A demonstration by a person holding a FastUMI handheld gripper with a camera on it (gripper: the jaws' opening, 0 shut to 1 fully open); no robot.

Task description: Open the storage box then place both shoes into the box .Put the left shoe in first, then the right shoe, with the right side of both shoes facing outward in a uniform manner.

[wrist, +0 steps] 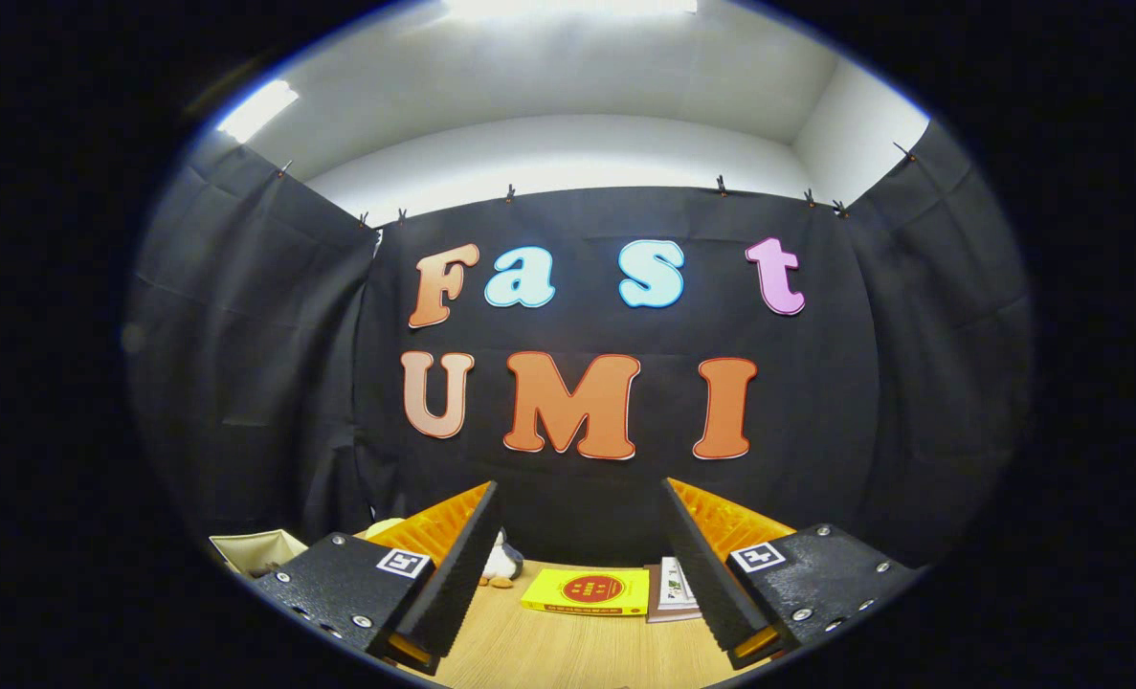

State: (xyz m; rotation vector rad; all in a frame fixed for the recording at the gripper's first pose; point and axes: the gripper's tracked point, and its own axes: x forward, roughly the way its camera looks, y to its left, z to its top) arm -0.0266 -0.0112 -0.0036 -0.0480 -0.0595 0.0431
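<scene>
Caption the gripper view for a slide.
Open gripper held level above a wooden table, nothing between its fingers; a yellow book lies beyond them.

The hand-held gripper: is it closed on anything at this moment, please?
No, the hand-held gripper stands open with nothing between its fingers, and the flat yellow book lies on the light wooden table beyond them.

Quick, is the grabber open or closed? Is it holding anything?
Gripper: open, fingers spread wide, holding nothing; a yellow book lies on the table beyond them.
</scene>
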